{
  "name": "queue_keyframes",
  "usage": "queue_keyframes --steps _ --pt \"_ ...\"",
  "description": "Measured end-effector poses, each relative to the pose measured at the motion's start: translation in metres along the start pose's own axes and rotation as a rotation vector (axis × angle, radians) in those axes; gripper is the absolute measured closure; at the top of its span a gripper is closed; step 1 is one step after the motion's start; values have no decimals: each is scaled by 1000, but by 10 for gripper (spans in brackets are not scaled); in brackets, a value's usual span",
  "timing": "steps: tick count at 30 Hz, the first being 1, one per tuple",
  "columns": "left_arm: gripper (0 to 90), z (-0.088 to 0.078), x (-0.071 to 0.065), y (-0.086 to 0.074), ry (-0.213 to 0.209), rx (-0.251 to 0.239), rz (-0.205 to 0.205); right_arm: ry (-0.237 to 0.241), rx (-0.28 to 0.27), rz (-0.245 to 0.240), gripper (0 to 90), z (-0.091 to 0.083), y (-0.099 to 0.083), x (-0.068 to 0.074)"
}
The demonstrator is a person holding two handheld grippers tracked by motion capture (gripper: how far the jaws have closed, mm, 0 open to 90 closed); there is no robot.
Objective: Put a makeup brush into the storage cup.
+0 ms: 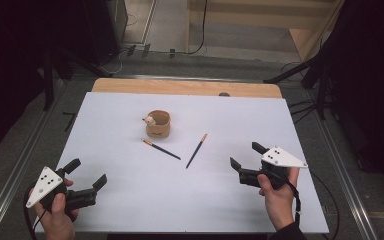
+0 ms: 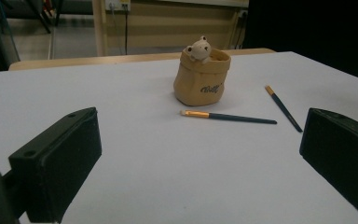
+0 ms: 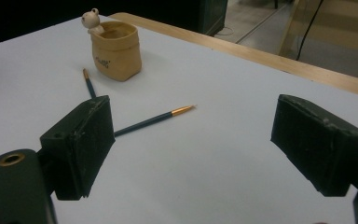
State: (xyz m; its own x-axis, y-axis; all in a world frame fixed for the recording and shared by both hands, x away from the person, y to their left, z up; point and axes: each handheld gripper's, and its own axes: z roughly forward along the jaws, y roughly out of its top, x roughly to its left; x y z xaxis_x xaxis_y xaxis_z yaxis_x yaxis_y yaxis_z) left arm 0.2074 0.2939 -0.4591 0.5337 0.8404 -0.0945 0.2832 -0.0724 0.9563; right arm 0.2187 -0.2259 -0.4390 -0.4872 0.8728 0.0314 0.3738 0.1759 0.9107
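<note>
Brushes [image 1: 196, 150] lie nr tan pot [image 1: 158, 124]; pot lettering unreadable; grippers open.

Lab: white table [image 1: 130, 200], floor rails [image 1: 340, 165], cables [image 1: 200, 30].

White table cover [image 1: 130, 190], wooden table edge [image 1: 180, 87], grey floor [image 1: 240, 65], cables [image 1: 200, 30]

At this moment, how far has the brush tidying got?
Nothing looks done: both brushes, one left and one right, lie flat on the table beside the pot. Nothing is in hand: the left tool and right tool are open and hold nothing. Picking up both brushes seems to remain.
</note>
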Motion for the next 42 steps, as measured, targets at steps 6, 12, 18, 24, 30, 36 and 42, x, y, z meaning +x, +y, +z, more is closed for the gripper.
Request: queue_keyframes --steps 6,12,18,24,30,36,42 --pt "0 -1 0 0 1 -3 -1 19 15 -20 140 15 16 7" --pt "0 1 -1 1 -5 -2 -1 35 22 -38 139 29 29 14" --pt "0 1 0 1 1 3 -8 43 42 -27 138 42 35 18" --pt "0 0 1 1 -4 0 -13 50 63 -23 138 54 41 21" --pt "0 -1 1 1 -10 1 -9 53 90 -17 137 63 44 20" --pt "0 -1 0 2 -16 -6 -11 49 116 -7 137 70 44 16" --pt "0 0 -1 1 -21 -1 -8 47 128 8 137 76 51 13"
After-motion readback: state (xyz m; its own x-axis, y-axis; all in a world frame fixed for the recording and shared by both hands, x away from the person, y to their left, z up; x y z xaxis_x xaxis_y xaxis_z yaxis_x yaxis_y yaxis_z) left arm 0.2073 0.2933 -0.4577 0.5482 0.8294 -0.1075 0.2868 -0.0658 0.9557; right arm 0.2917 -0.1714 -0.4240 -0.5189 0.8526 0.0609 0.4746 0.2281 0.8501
